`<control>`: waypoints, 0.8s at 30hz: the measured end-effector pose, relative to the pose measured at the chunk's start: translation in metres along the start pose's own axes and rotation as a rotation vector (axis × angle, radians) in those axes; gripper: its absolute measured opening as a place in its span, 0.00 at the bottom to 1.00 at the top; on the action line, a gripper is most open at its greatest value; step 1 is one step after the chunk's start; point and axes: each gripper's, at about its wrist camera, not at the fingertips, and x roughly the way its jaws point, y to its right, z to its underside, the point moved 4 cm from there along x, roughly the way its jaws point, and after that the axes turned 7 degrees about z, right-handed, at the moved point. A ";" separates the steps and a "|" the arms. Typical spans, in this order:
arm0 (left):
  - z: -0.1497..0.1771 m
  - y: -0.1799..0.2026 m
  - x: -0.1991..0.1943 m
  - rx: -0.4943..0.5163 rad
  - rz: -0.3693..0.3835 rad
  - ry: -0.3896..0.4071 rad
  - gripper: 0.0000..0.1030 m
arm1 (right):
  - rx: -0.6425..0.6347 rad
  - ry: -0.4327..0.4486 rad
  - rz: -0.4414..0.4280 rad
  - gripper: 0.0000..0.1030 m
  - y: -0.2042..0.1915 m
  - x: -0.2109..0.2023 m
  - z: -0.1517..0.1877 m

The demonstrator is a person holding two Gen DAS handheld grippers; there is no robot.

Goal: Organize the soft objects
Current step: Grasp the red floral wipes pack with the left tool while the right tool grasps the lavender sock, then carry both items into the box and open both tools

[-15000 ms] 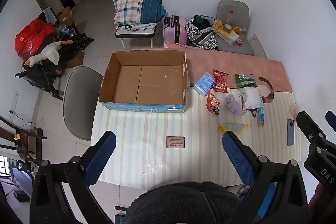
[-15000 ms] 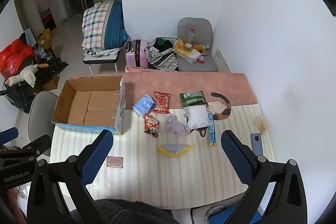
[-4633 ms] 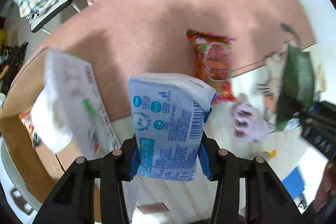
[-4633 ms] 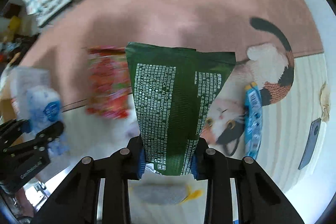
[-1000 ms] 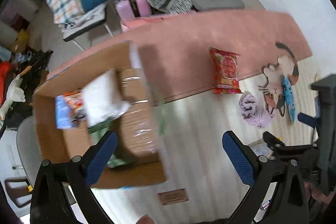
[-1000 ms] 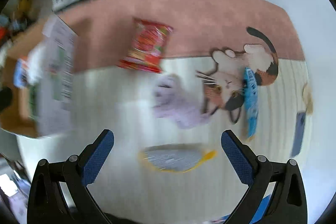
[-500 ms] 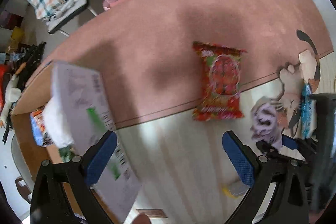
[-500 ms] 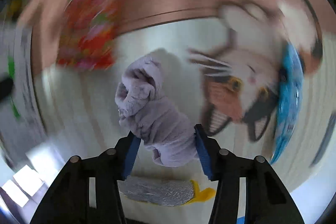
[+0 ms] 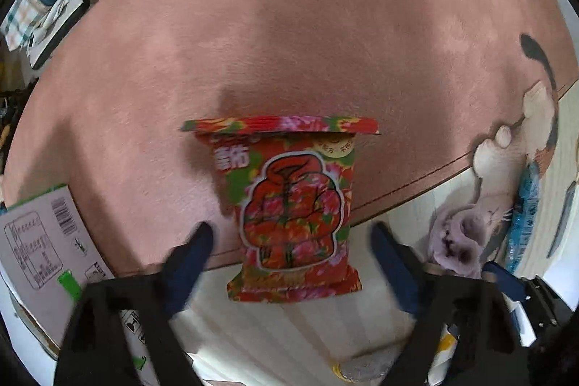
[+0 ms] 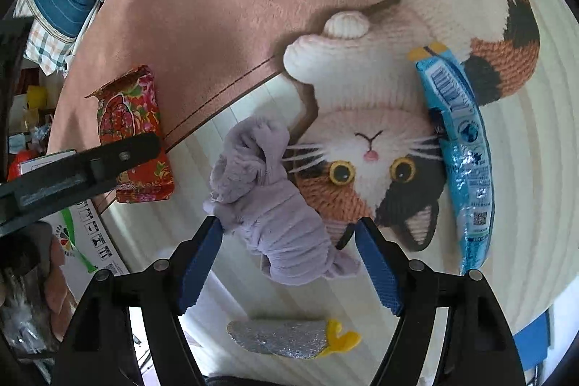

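A red flowered snack packet lies flat across the edge of the pink cloth. My left gripper is open, a finger on each side of the packet's lower half, not touching. A lilac cloth bundle lies on the striped table beside the cat-shaped mat. My right gripper is open, its blue pads either side of the bundle's near end. The packet also shows in the right wrist view, the bundle in the left wrist view.
The cardboard box's printed wall stands at the left. A blue sachet lies on the cat mat's right side. A silver pouch with a yellow tail lies near the front edge. A phone lies at the far right.
My left gripper has dropped low over the red packet, which now sits between its fingers. My right gripper has opened wider around the lilac bundle and steadied.
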 end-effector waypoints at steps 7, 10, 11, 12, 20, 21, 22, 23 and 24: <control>0.005 0.007 0.004 0.023 -0.021 0.019 0.44 | -0.098 0.000 0.061 0.75 -0.019 0.003 -0.004; 0.019 0.004 0.002 0.017 -0.018 0.033 0.42 | -0.124 -0.033 0.098 0.47 -0.025 0.016 -0.002; 0.026 0.004 0.000 0.016 -0.014 0.039 0.42 | -0.123 -0.032 0.104 0.43 -0.025 0.016 -0.004; 0.032 0.001 -0.003 0.014 -0.010 0.048 0.42 | -0.117 -0.018 0.116 0.43 -0.025 0.014 -0.003; 0.098 -0.033 -0.062 -0.028 0.086 0.178 0.42 | -0.014 0.071 -0.004 0.41 -0.040 -0.039 0.038; 0.113 -0.041 -0.077 -0.037 0.101 0.207 0.42 | -0.023 0.086 -0.022 0.41 -0.040 -0.051 0.043; 0.123 -0.048 -0.085 -0.041 0.108 0.225 0.42 | -0.039 0.103 -0.041 0.41 -0.051 -0.063 0.053; 0.138 -0.060 -0.099 -0.049 0.120 0.253 0.42 | -0.052 0.119 -0.058 0.41 -0.062 -0.074 0.063; 0.151 -0.071 -0.109 -0.058 0.128 0.274 0.42 | -0.065 0.130 -0.072 0.41 -0.072 -0.082 0.073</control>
